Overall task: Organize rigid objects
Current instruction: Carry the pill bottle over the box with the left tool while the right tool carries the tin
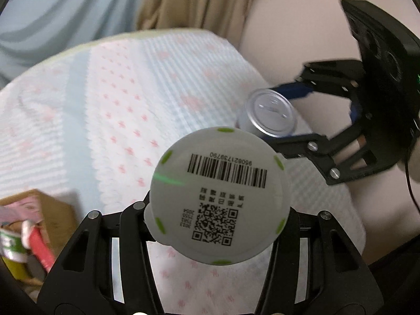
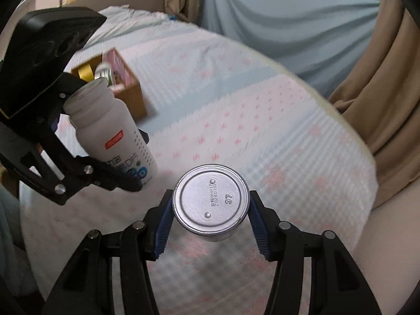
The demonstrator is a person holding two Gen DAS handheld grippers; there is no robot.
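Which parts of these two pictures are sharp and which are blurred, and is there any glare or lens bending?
Left wrist view: the white bottle base with its barcode is sharp, the bedspread smeared, a green streak crosses the base. Right wrist view: the silver can is crisp, the cardboard box blurred. Both bend at the edges with dark corners.

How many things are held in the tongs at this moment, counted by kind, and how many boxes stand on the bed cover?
White plastic bottle, in the left tongs: 1
Silver metal can, in the right tongs: 1
Brown cardboard box holding other items, on the patterned bed cover: 1
Total: 3
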